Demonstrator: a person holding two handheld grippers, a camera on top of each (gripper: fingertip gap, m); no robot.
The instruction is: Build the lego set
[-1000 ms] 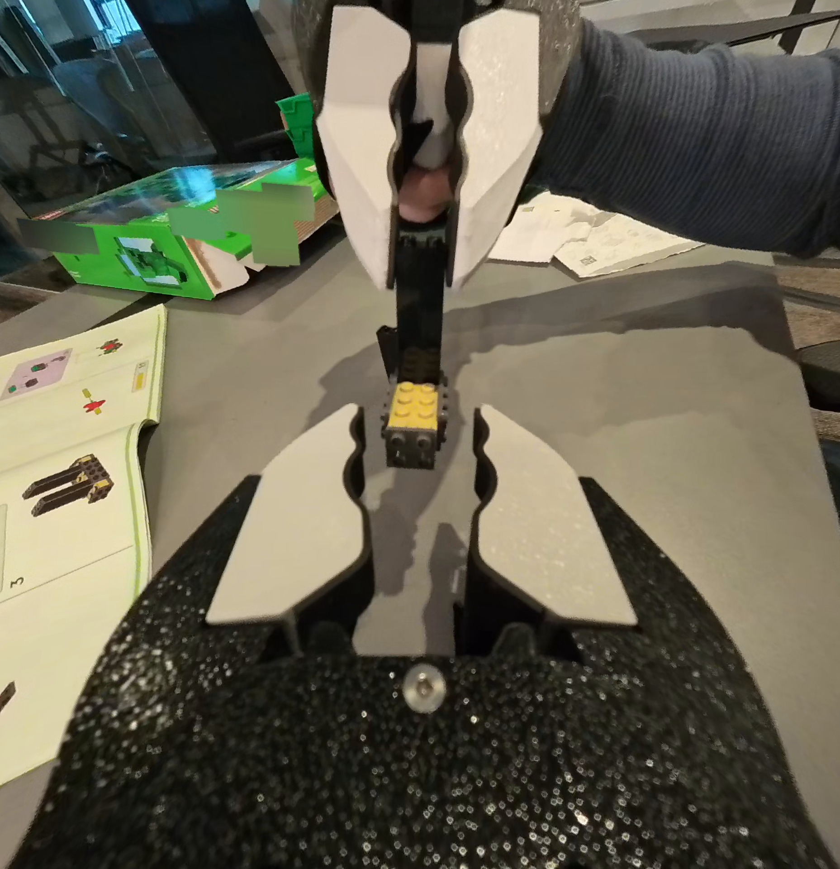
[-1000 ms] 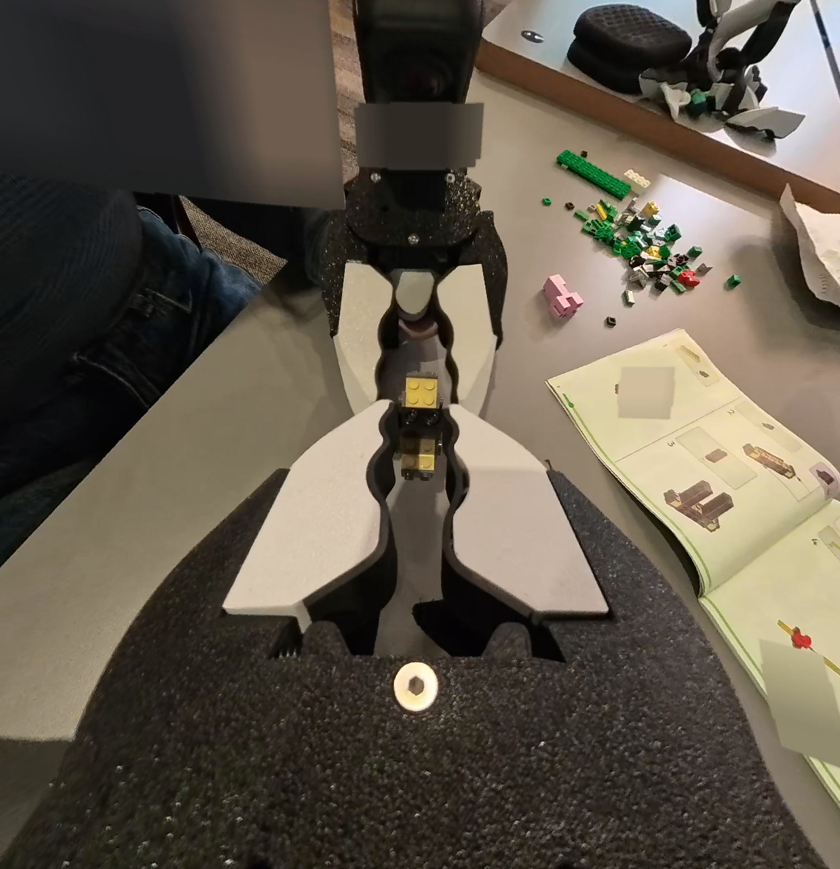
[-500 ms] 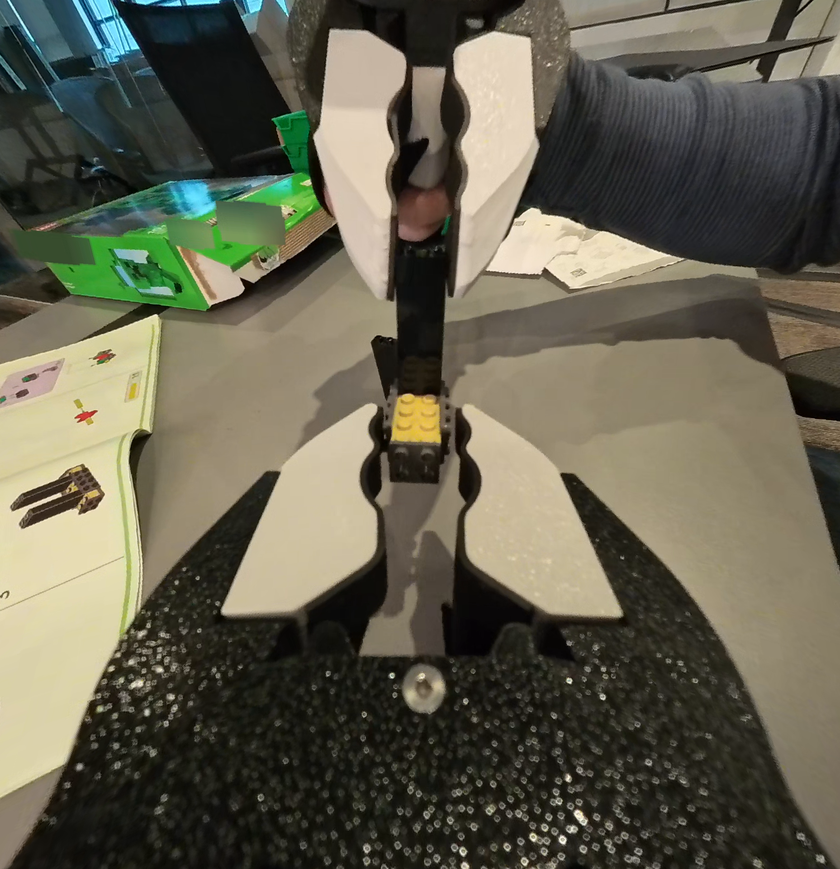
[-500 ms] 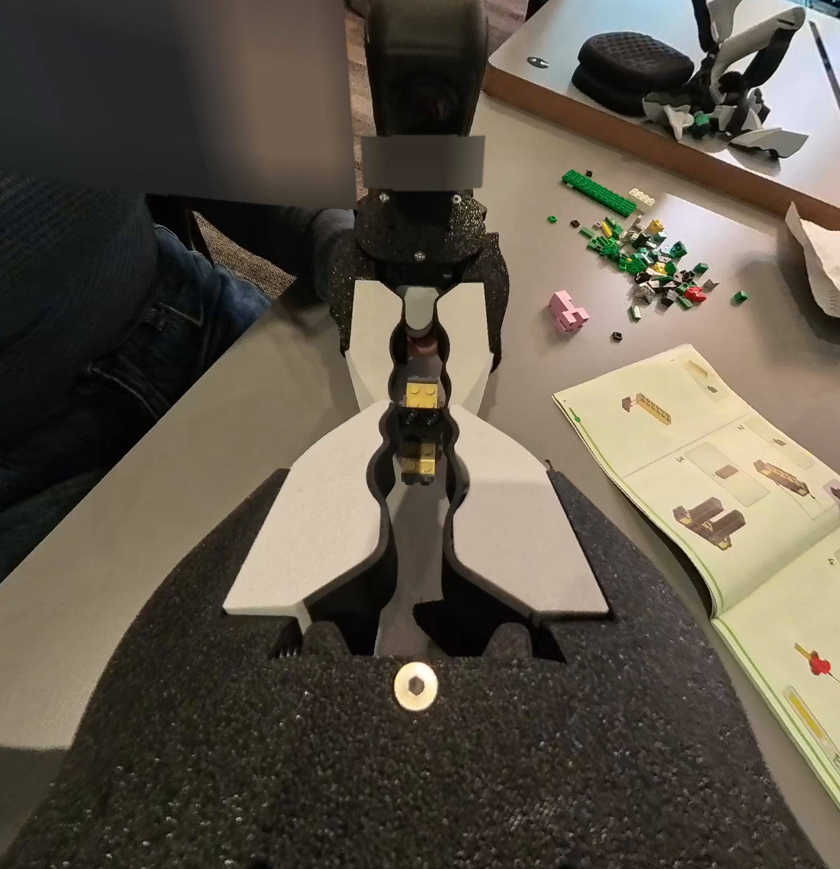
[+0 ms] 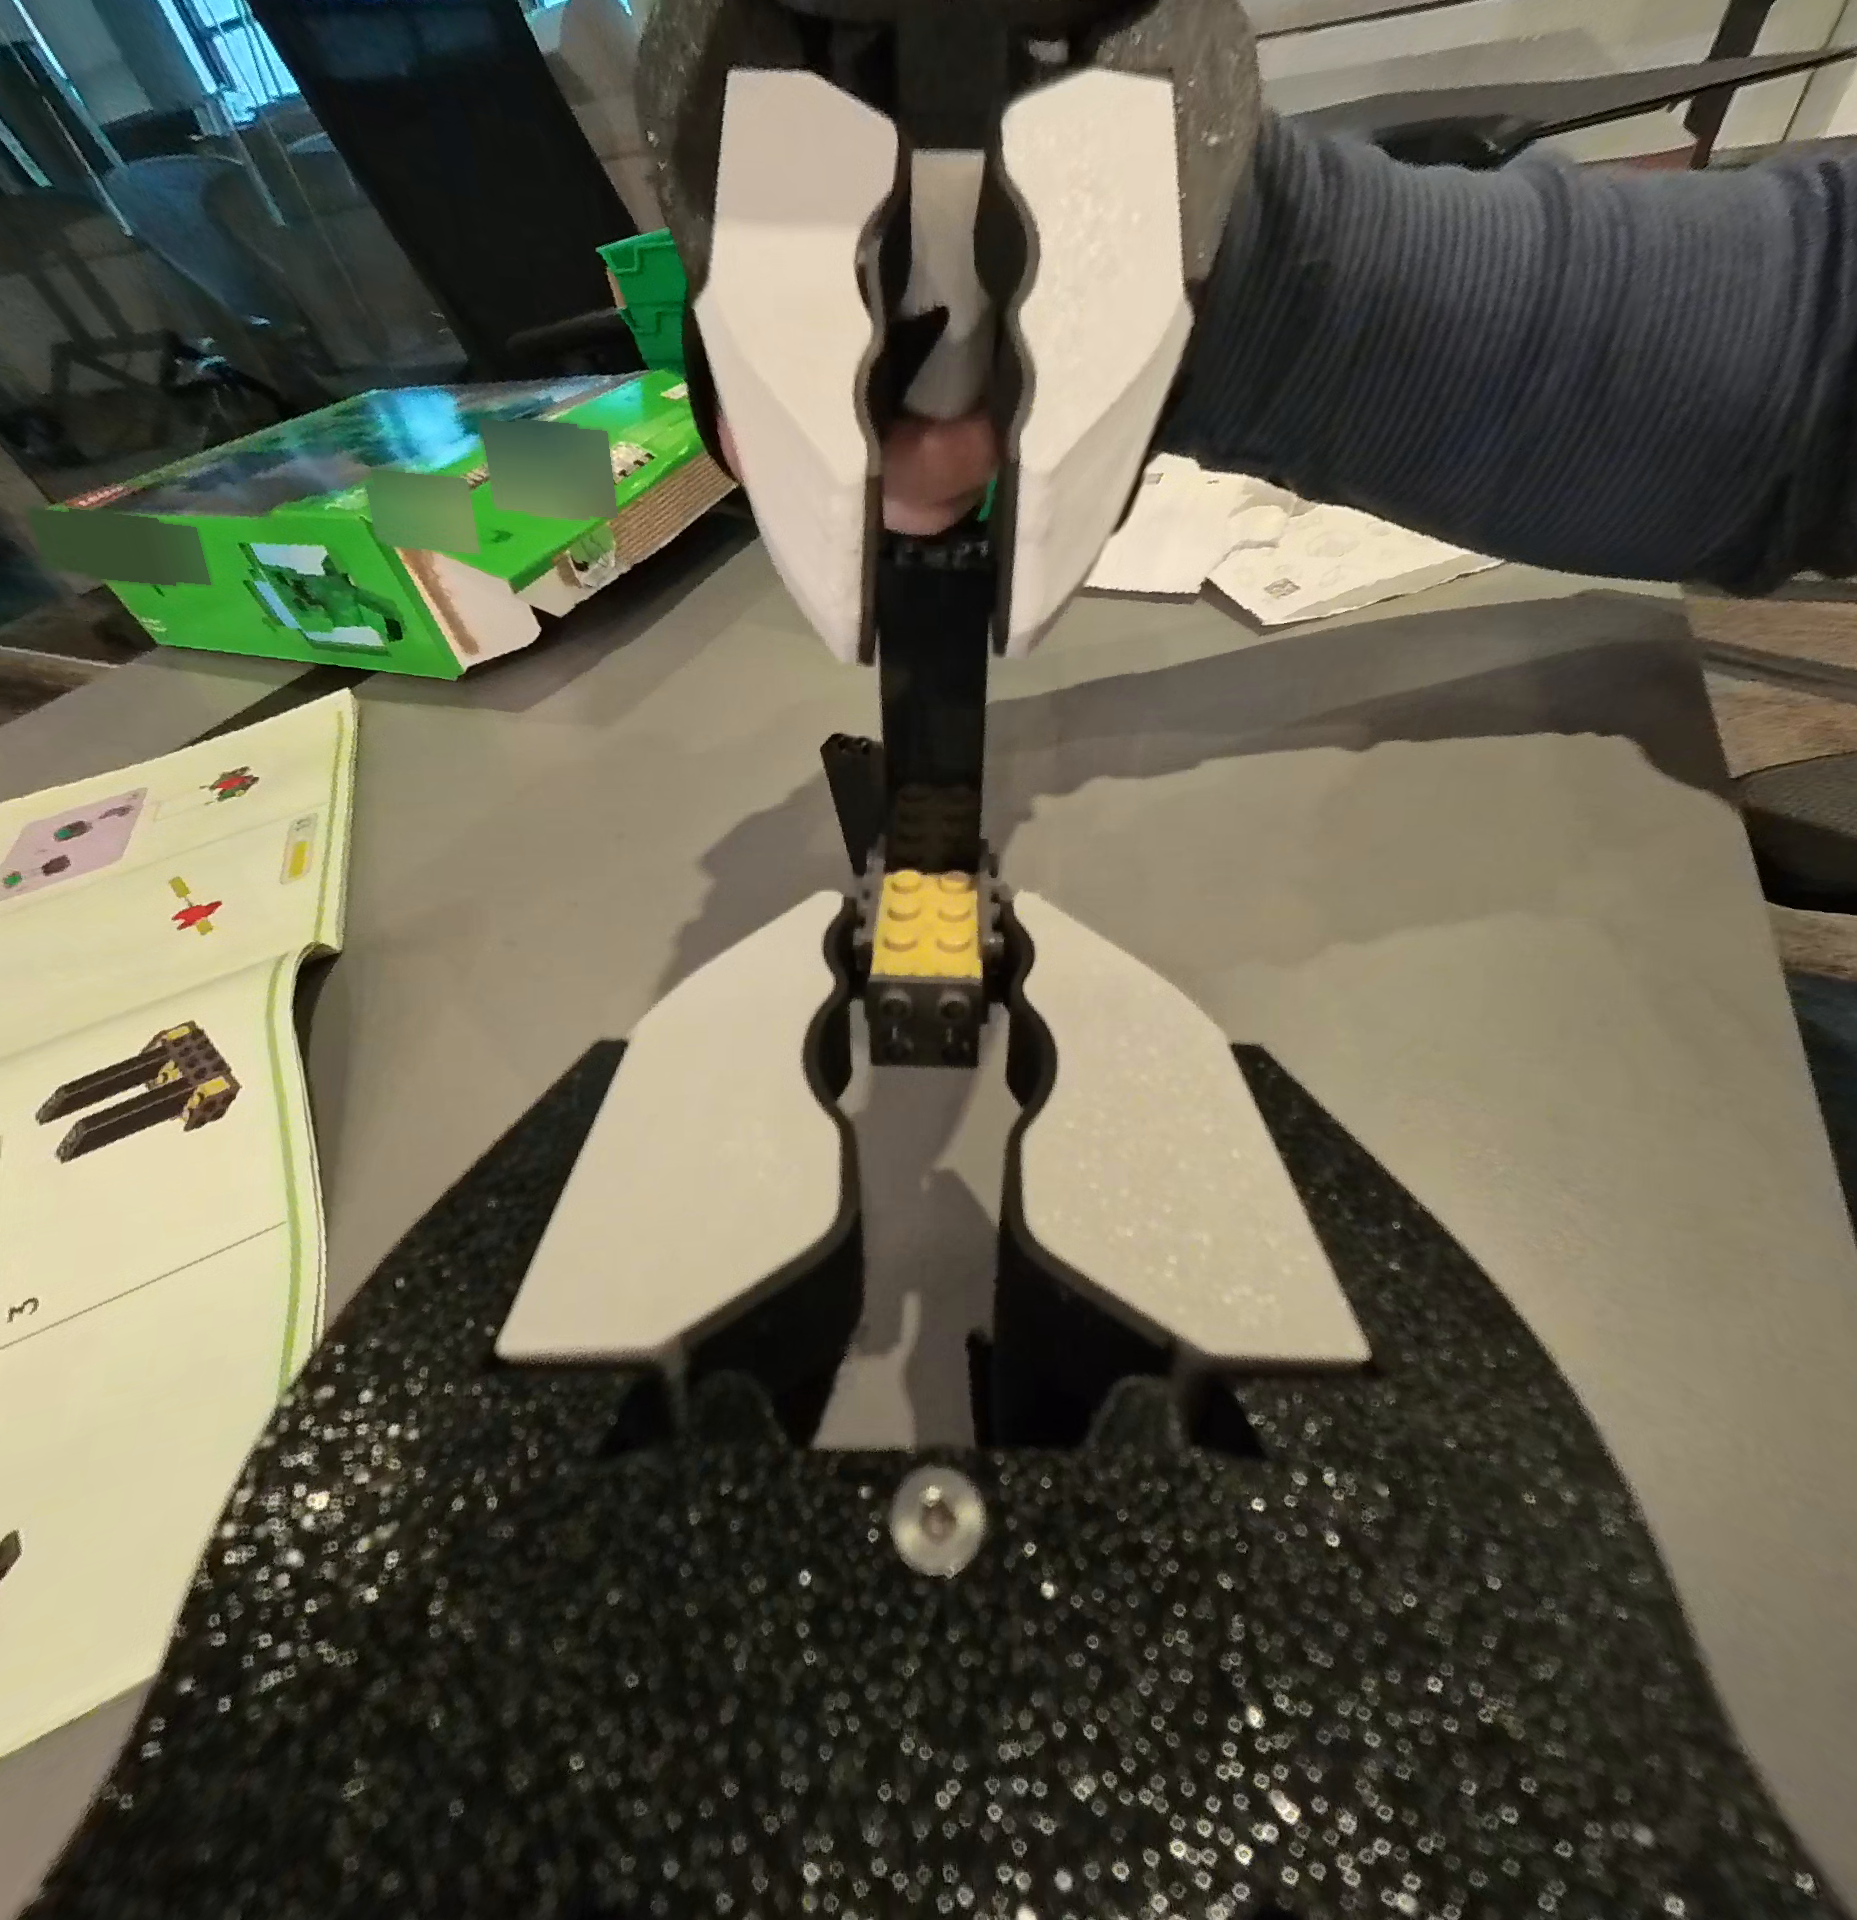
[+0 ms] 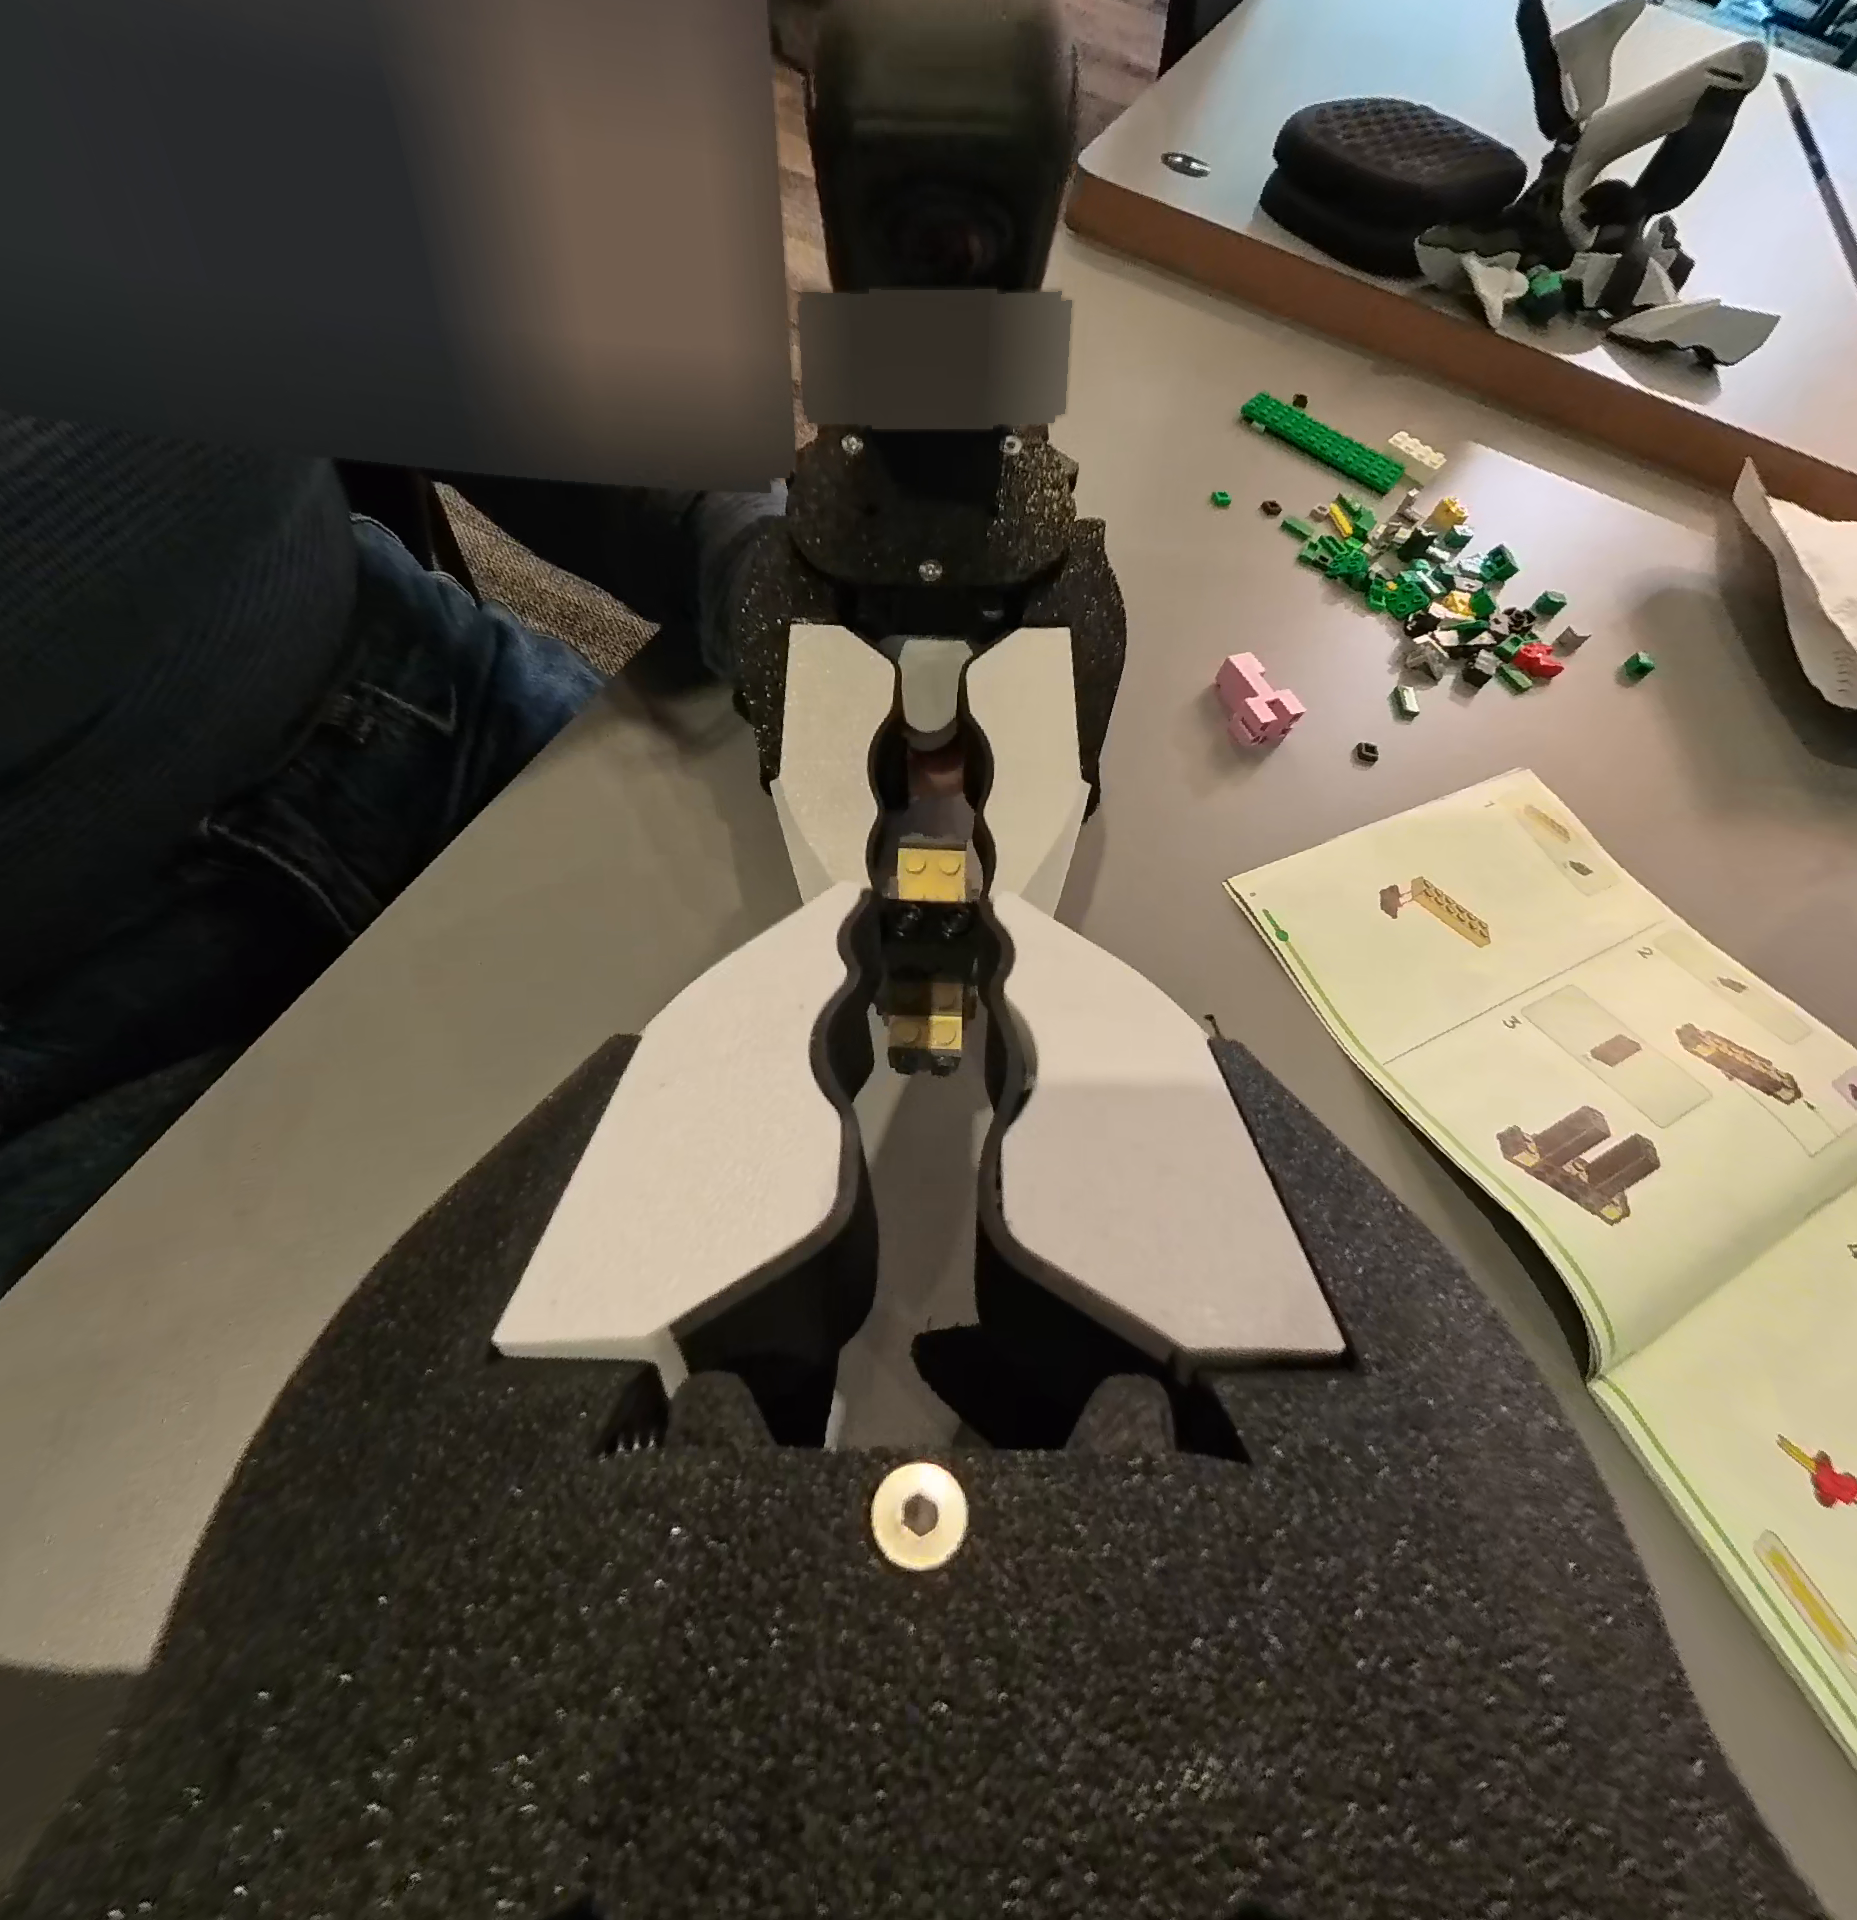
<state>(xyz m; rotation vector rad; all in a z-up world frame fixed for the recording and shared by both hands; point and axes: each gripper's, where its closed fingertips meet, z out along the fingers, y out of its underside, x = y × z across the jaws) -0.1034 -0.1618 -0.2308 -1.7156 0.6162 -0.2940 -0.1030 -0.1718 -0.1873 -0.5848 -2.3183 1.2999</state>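
The black and yellow lego assembly (image 5: 929, 935) hangs over the grey table (image 5: 1319, 987), caught between the two grippers, which face each other tip to tip. It is a long black beam with a yellow studded plate at one end.

The left gripper (image 5: 929, 971) is closed to a narrow gap, its fingertips pressing the sides of the yellow-topped block at the near end of the assembly. The right gripper (image 5: 929, 623) comes in from the far side, tilted downward, and its jaws are nearly together, clamped on the black beam's far end. Behind it a dark blue ribbed sleeve (image 5: 1526, 364) reaches out to the right, and a fingertip shows between the white fingers.

In the right wrist view the assembly (image 6: 929, 935) lies end-on, and the right gripper (image 6: 929, 940) pinches its dark middle part, with a second small yellow piece just inside the jaws. The left gripper (image 6: 929, 831) shows beyond it, closed on the yellow end.

Only the left wrist view shows the green box (image 5: 384, 540) far left of the assembly, and white paper sheets (image 5: 1319, 561) beyond it to the right. Only the right wrist view shows the pile of loose bricks (image 6: 1443, 592), a pink brick figure (image 6: 1256, 701) and a long green plate (image 6: 1319, 442), all right of the assembly. The open instruction booklet (image 5: 145, 1039) (image 6: 1630, 1091) appears in both.
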